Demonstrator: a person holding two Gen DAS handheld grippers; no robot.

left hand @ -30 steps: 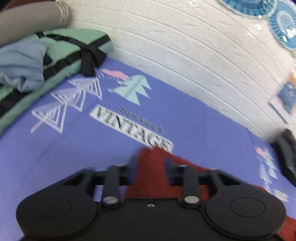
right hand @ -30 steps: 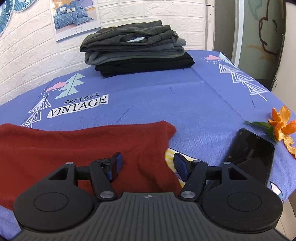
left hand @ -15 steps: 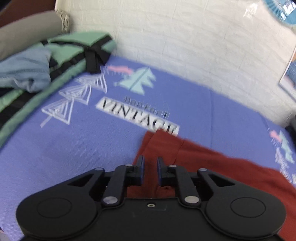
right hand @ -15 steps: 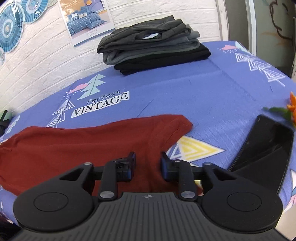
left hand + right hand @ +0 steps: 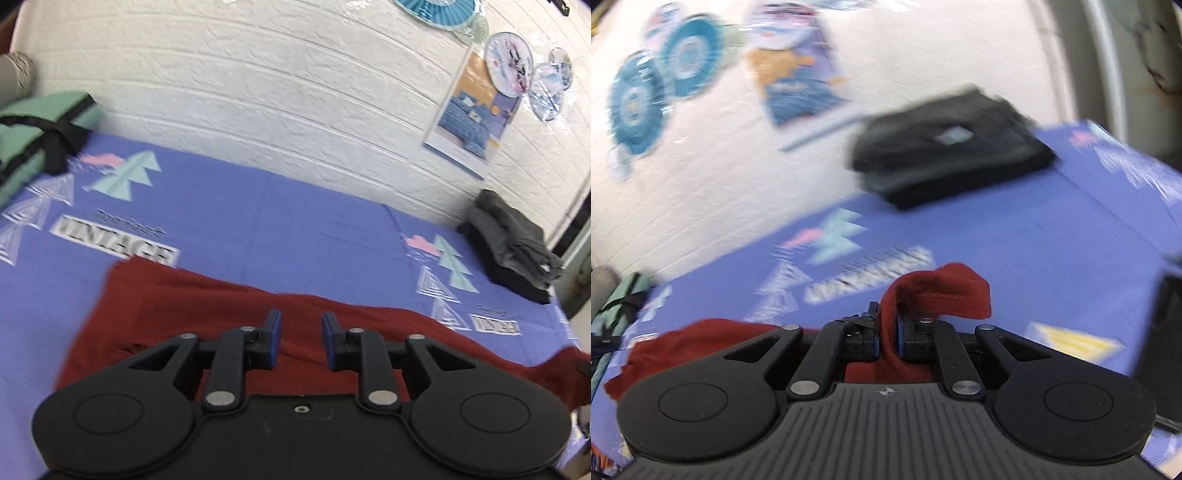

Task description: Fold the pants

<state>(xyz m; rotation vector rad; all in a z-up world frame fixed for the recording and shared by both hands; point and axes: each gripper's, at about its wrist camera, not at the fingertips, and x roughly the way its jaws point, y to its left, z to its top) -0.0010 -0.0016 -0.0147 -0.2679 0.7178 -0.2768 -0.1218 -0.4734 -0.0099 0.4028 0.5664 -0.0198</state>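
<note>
A: Nearest to us, what do we have in the right gripper (image 5: 886,341)?

B: Its blue pads are closed on a fold of the dark red knit pants (image 5: 934,291). The pinched end stands up above the fingers and curls over to the right, clear of the purple-blue printed bedsheet (image 5: 1015,240). The rest of the cloth trails down to the left onto the sheet.

A: And our left gripper (image 5: 300,334)?

B: Its fingers stand apart with nothing between them. We see it above the same red pants (image 5: 184,306), which lie spread across the sheet (image 5: 277,214) from left to right. Whether the pads touch the cloth we cannot tell.

A: Further out?

B: In the right view a flat black object (image 5: 1161,339) sits at the right edge of the sheet; it is too cropped to name. Beyond the pants, a stack of folded dark grey and black clothes (image 5: 513,243) rests near the white brick-pattern wall (image 5: 295,92). At the far left lies a mint-green bundle with black straps (image 5: 33,136). On the wall hang a bedding poster (image 5: 472,114) and blue paper fans (image 5: 661,81). The right view is blurred.
</note>
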